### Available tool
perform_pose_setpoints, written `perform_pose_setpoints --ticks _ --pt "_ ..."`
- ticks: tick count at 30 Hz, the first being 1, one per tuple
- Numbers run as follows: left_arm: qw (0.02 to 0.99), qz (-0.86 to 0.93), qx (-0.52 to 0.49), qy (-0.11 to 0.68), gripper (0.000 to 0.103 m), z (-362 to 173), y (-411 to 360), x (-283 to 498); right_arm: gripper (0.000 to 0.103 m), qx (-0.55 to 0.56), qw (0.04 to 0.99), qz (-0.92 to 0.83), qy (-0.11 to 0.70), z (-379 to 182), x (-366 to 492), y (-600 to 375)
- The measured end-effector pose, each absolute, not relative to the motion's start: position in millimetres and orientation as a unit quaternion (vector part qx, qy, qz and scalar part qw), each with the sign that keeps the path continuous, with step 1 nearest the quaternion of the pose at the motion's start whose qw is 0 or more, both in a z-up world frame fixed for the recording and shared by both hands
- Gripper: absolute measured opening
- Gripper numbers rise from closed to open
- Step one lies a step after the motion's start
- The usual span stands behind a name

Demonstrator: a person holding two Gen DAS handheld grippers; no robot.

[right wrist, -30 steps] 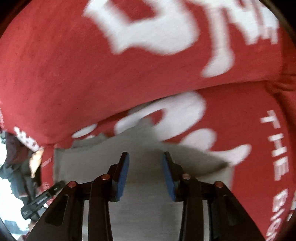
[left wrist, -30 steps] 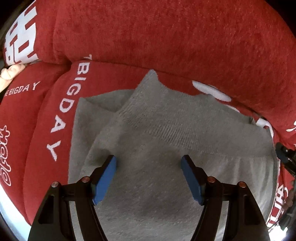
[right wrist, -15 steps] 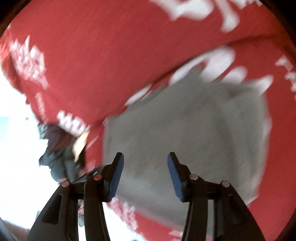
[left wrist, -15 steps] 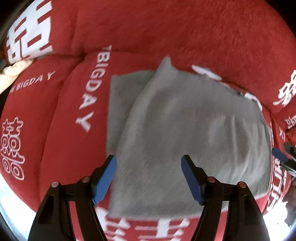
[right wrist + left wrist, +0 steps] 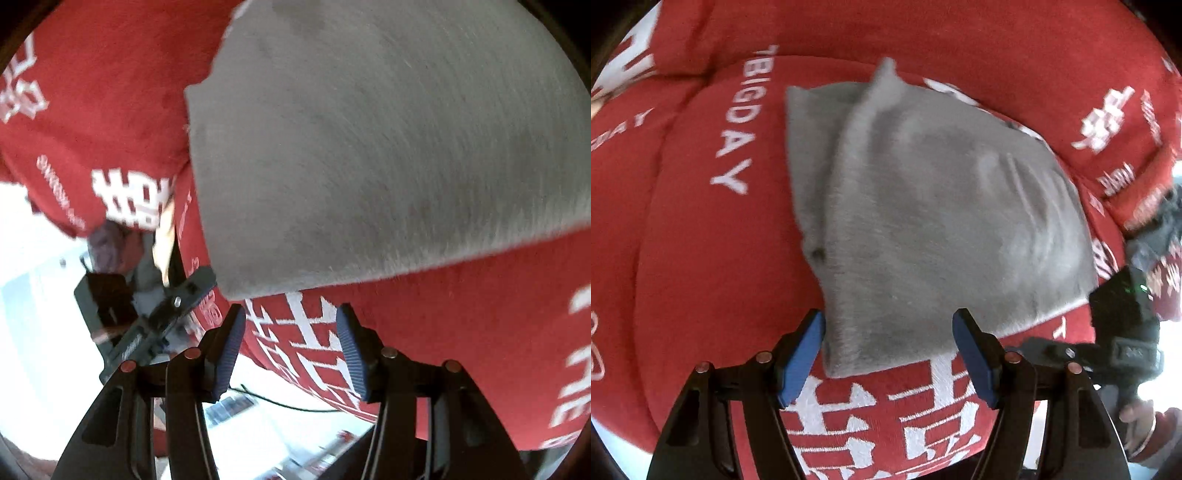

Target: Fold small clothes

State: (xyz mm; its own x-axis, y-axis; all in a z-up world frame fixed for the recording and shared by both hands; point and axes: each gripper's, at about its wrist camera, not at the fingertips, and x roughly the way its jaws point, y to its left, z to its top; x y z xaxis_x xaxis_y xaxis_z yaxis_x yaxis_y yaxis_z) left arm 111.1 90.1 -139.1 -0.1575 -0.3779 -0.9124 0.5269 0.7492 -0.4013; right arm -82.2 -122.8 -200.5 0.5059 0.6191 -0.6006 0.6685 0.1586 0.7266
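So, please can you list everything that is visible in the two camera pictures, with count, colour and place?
Grey garment: one, grey knit, folded, lying flat on the red cover; a second layer shows at its left edge in the left wrist view.
Red cover: one, red plush with white lettering and characters, over the seat cushion and the back cushion behind it.
Thin cable: one, dark, on the bright floor below the cushion edge.
Left gripper: one, black with blue pads, open, at the garment's near edge, holding nothing.
Right gripper: one, black with blue pads, open, over the cushion's front edge, holding nothing.
Hand: one, with a red cuff, holding the right gripper's handle at the right edge.
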Motion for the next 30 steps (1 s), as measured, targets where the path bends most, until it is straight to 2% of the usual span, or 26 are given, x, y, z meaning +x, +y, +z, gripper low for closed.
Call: perform_pose_setpoints --ticks 3,4,5,7,9,10,11,13,18,23,28,30 --pt "0.624 -0.38 0.046 0.681 0.072 -144 88 110 0.055 0.673 0.579 -0.051 0.457 -203 -92 -123" --pt "0.62 -0.384 0.047 0.682 0.069 -146 88 110 0.055 0.681 0.579 -0.058 0.445 -203 -94 -124" --pt "0.618 -0.385 0.046 0.684 0.061 -149 90 111 0.055 0.69 0.578 -0.068 0.431 -203 -97 -126" --pt "0.611 -0.378 0.038 0.694 0.054 -156 93 115 0.055 0.708 0.571 -0.082 0.408 -206 -102 -130" --pt "0.604 -0.368 0.021 0.707 0.034 -162 97 119 0.055 0.717 0.564 -0.087 0.4 -207 -94 -128" --pt "0.599 -0.364 0.019 0.713 0.016 -166 98 120 0.055 0.719 0.561 -0.088 0.401 -208 -93 -128" --pt "0.597 -0.364 0.019 0.715 0.006 -167 99 121 0.052 0.715 0.561 -0.09 0.406 -209 -90 -127" --pt "0.595 -0.374 0.016 0.711 0.006 -160 101 120 0.008 0.698 0.569 -0.096 0.424 -204 -86 -127" --pt "0.599 -0.392 0.035 0.697 0.006 -142 114 111 0.008 0.633 0.616 -0.074 0.463 -178 -71 -119" --pt "0.603 -0.371 0.043 0.705 0.006 -161 119 109 0.006 0.615 0.593 -0.087 0.512 -200 -79 -107" --pt "0.624 -0.35 0.057 0.696 0.007 -152 119 104 0.005 0.607 0.591 -0.073 0.526 -199 -80 -104" --pt "0.634 -0.328 0.083 0.695 0.032 -148 115 101 0.008 0.602 0.589 -0.063 0.536 -194 -78 -103"
